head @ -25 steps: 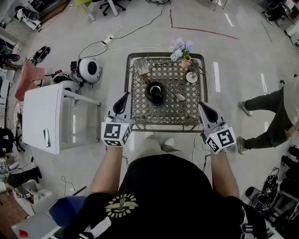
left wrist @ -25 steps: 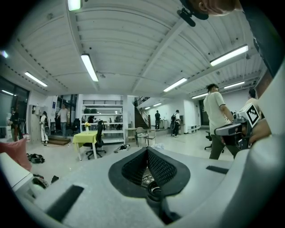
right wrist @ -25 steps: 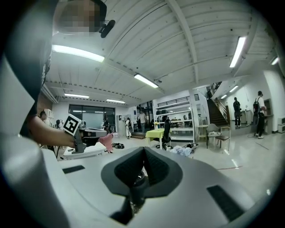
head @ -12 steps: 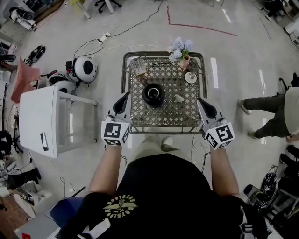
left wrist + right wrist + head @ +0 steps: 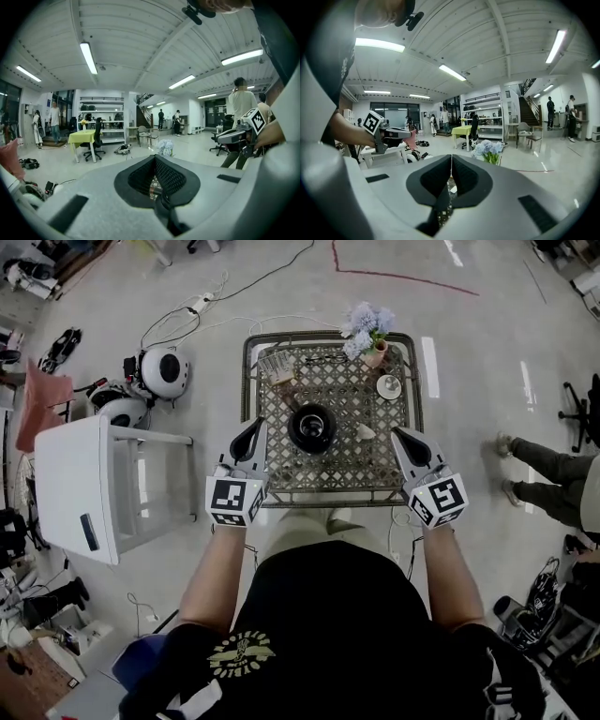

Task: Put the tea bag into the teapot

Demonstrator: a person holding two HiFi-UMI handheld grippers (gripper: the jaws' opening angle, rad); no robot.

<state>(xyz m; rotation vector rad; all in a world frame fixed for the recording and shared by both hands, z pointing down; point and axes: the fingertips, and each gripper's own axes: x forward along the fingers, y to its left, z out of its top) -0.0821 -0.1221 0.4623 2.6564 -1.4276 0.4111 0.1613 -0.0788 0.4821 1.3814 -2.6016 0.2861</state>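
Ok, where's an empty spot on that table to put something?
The near strip of the table, in front of the teapot and tea bag, is bare. The far edge is crowded: flower vase, white dish, and a small stack in the left corner.

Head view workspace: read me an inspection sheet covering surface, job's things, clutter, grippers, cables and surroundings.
Surface: square metal lattice table, bare along its near side.
Job's things: round black teapot mid-table; small pale tea bag lying to its right, apart from it.
Clutter: pale blue flowers in pink vase, round white dish, printed packet.
Grippers: left gripper and right gripper both shut, empty, over the table's side edges.
Cables: white power strip with floor cables beyond the table.
Surroundings: white side table; bystander's legs.
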